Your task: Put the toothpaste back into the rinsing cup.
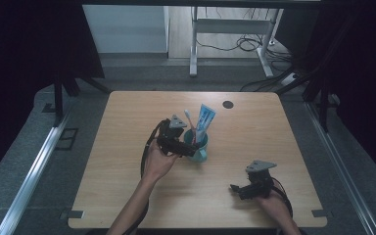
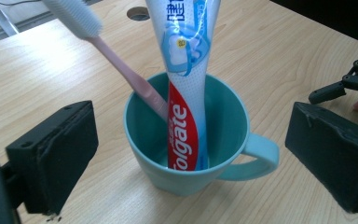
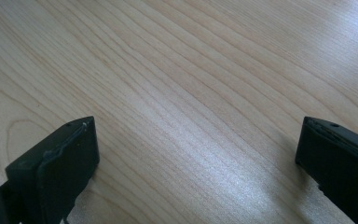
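Left hand-held gripper (image 2: 186, 154) jaws spread wide, straddling the teal mug (image 2: 186, 140) without touching it. Mug upright on the bench (image 1: 127, 166), toothpaste tube (image 2: 184, 93) and pink toothbrush (image 2: 121, 65) standing inside. Right hand-held gripper (image 3: 196, 154) open over bare bench, well apart.

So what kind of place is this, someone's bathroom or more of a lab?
Most likely a lab or recording room, not a bathroom: the mug with its toothbrush stands on a bare wooden table, dark curtains hang at both sides, and loose cables trail over the floor behind.
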`<state>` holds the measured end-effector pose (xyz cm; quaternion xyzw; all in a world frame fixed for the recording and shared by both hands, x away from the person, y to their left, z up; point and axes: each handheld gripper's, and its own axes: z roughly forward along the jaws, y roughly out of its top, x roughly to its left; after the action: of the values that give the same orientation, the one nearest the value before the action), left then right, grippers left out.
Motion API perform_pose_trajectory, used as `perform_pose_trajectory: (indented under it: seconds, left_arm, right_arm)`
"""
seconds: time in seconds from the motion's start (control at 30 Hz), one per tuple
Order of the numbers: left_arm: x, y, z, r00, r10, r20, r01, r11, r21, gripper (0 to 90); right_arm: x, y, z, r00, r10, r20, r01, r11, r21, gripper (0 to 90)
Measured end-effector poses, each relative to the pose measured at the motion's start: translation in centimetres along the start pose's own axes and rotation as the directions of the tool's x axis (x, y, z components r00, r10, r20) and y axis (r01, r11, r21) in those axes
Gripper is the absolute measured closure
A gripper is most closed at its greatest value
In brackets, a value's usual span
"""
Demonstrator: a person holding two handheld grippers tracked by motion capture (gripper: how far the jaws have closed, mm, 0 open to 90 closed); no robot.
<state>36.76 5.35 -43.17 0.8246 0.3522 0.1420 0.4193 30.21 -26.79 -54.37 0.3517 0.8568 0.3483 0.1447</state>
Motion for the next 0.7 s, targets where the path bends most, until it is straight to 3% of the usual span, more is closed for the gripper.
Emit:
perform_pose_trajectory:
  seconds: [0.7]
  left_arm:
    - [1.1,-2.1,-2.4,0.9996,-0.003,-0.029,0.002,0.9998,-0.022,0.3]
  right_arm:
    - [0.0,0.0,0.0,1.0000,0.000,0.000,0.000,1.000,0.000,0.0]
